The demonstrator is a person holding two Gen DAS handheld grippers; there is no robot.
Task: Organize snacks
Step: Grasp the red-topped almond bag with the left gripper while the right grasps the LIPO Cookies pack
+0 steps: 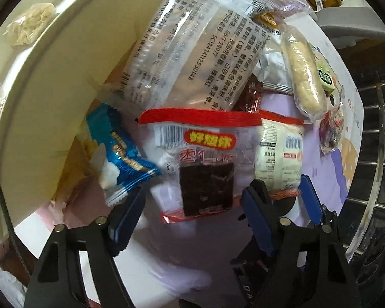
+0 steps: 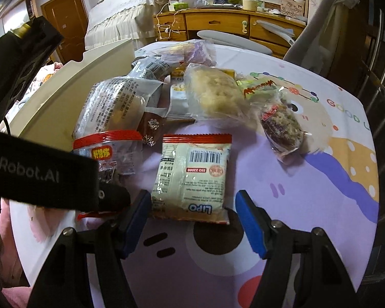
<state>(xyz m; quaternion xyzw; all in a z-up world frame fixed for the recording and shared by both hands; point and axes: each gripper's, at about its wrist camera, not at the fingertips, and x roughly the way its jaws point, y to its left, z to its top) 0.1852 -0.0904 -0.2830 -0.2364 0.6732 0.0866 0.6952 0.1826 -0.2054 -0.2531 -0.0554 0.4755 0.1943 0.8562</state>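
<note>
A pile of wrapped snacks lies on the purple cartoon tablecloth [image 2: 320, 192]. My left gripper [image 1: 192, 205] is open, its blue fingers on either side of a clear red-edged packet [image 1: 200, 161] holding a dark square. That packet also shows in the right wrist view [image 2: 110, 151], partly hidden by the left gripper's body. My right gripper [image 2: 192, 218] is open around the near end of a cream Lipo packet [image 2: 192, 177], which also shows in the left wrist view [image 1: 279, 159]. A blue packet [image 1: 120, 159] lies left of the red-edged one.
A cream box [image 1: 51, 97] stands at the left, against the pile; it also shows in the right wrist view [image 2: 64, 84]. Behind lie a large clear printed bag [image 1: 190, 51], a pale bread roll [image 2: 215, 97] and a dark nutty bar [image 2: 282, 128]. A grey chair [image 2: 315, 25] and metal rails [image 1: 377, 128] stand beyond.
</note>
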